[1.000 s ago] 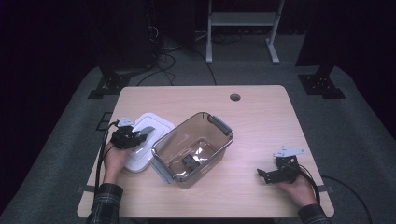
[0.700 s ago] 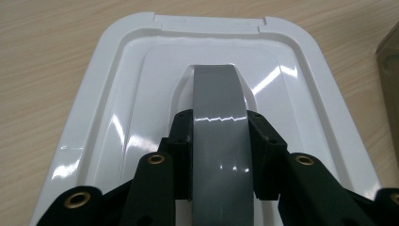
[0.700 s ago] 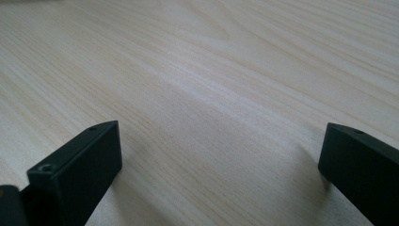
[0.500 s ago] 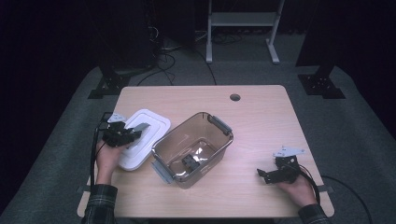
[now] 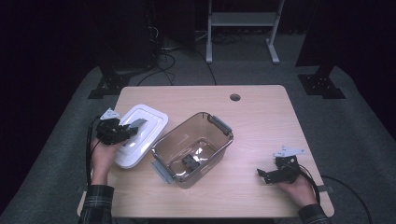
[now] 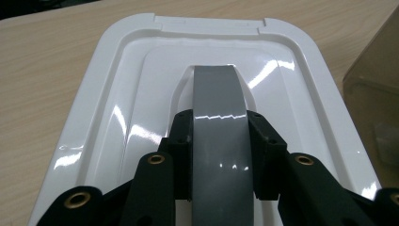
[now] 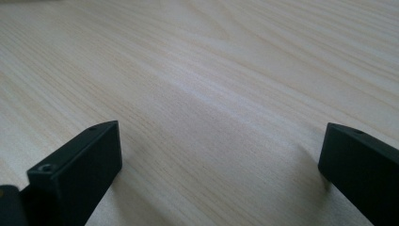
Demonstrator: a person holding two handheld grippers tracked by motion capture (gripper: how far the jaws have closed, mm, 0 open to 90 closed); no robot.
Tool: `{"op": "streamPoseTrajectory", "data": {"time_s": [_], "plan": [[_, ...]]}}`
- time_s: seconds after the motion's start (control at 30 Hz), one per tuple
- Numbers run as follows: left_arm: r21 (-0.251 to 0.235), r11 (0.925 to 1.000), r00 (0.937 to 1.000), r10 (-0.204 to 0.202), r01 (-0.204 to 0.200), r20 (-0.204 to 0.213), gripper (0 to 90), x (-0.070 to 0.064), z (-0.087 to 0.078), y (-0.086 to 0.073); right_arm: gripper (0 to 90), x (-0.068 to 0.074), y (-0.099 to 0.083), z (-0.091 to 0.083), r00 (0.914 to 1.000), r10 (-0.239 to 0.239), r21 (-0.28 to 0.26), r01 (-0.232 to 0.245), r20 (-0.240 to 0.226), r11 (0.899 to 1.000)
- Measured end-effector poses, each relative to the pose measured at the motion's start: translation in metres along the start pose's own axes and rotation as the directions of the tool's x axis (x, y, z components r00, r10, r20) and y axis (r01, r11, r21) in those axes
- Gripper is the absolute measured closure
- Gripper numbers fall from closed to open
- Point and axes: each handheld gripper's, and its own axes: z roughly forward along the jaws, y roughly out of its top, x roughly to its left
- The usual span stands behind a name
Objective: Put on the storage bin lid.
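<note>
The worktop (image 5: 261,121) lay pale and wood-grained under both my jaws, with a small round hole (image 5: 235,97) near its far edge, well beyond either of them. Largest of the things on it was the clear brownish bin (image 5: 192,148), which stood open between my two sets of jaws, closer to my left ones and just past their tips; in the left gripper view its tinted wall (image 6: 376,89) showed off to the right of the jaws. A small dark object (image 5: 188,163) sat on the bin's floor, and I could not tell what it was.

Next in size was the white lid (image 5: 140,135), which lay flat on the worktop just beside the bin and directly under my left gripper (image 5: 125,132). In the left gripper view the lid (image 6: 141,94) stretched ahead of and to both sides of the jaws, and its grey handle (image 6: 219,117) ran straight between them. My left jaws were clamped on that handle, one pressed against each of its sides.

My right gripper (image 5: 270,176) rested low on the worktop, well apart from bin and lid, and its jaws stood spread wide with bare wood (image 7: 211,117) between them, grasping nothing
</note>
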Motion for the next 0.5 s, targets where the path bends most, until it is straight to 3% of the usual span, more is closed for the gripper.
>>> {"op": "streamPoseTrajectory", "data": {"time_s": [0.5], "plan": [[-0.05, 0.9984, 0.9997, 0.025, -0.025, 0.008, 66.3, -0.013, -0.026, 0.02, 0.0, 0.0, 0.0, 0.0, 1.0, -0.001, 0.0, 0.001, 0.0, 1.0]]}}
